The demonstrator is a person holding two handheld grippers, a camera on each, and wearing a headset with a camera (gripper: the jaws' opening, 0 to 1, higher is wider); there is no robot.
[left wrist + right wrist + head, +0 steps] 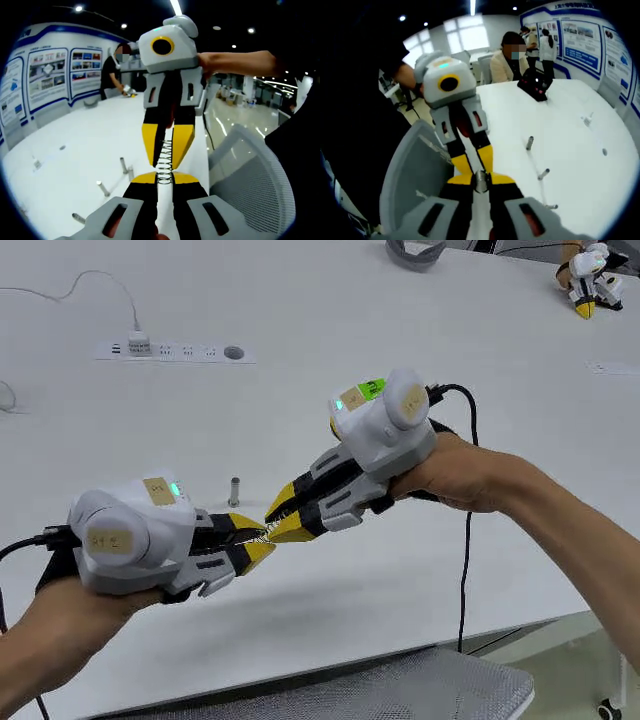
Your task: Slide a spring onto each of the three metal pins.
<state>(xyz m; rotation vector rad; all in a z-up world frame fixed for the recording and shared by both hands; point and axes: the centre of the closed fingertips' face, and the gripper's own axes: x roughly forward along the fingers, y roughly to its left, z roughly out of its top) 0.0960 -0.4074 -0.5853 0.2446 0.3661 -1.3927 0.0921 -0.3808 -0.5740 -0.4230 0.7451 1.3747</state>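
A small steel spring spans the gap between my two grippers, which meet tip to tip above the white table. My left gripper comes in from the lower left and is shut on one end of the spring. From the upper right, my right gripper pinches the other end, seen end-on between its yellow tips. One upright metal pin stands on the table just behind the tips. The left gripper view has three pins on the table below; the right gripper view has them too.
A white power strip with a plugged-in cable lies at the far left. Another gripper rests at the far right corner. A grey mesh chair sits under the near table edge. People sit at the table's far end.
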